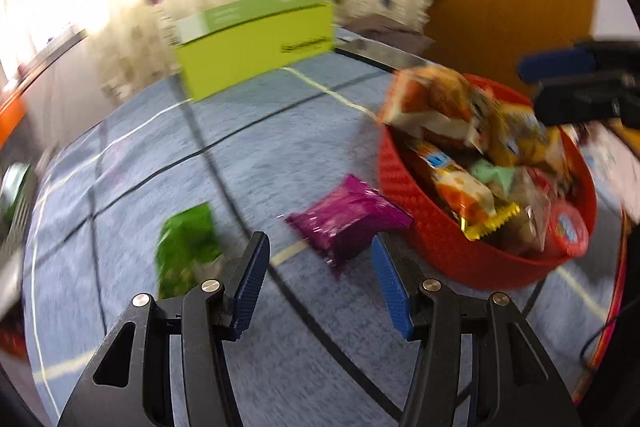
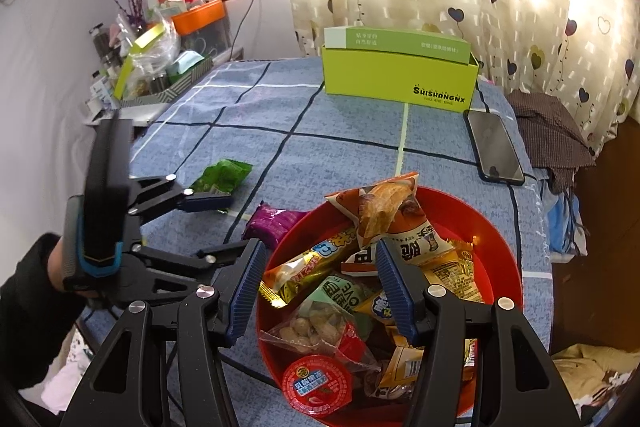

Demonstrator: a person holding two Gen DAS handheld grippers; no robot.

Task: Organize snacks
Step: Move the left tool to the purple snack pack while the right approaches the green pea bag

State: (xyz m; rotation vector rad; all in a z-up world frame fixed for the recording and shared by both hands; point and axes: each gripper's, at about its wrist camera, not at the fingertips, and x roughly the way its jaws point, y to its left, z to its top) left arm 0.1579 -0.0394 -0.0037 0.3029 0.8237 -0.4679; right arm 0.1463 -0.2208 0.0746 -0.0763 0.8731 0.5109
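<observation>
Both grippers' fingers stand apart, nothing between them: left gripper (image 1: pixel 318 281) over the cloth near the green packet (image 1: pixel 186 245) and purple packet (image 1: pixel 348 217), right gripper (image 2: pixel 320 291) above the red bowl (image 2: pixel 496 227) of snacks. Only the right wrist view shows the phone (image 2: pixel 494 146) beside the green box (image 2: pixel 400 79).

Left tongs (image 1: pixel 318 277) open and empty, right tongs (image 2: pixel 320 285) likewise

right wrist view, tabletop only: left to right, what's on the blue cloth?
Green snack packet → purple snack packet → red bowl of snacks → black phone. The lime-green box at the back is left out: it spans above the bowl.
</observation>
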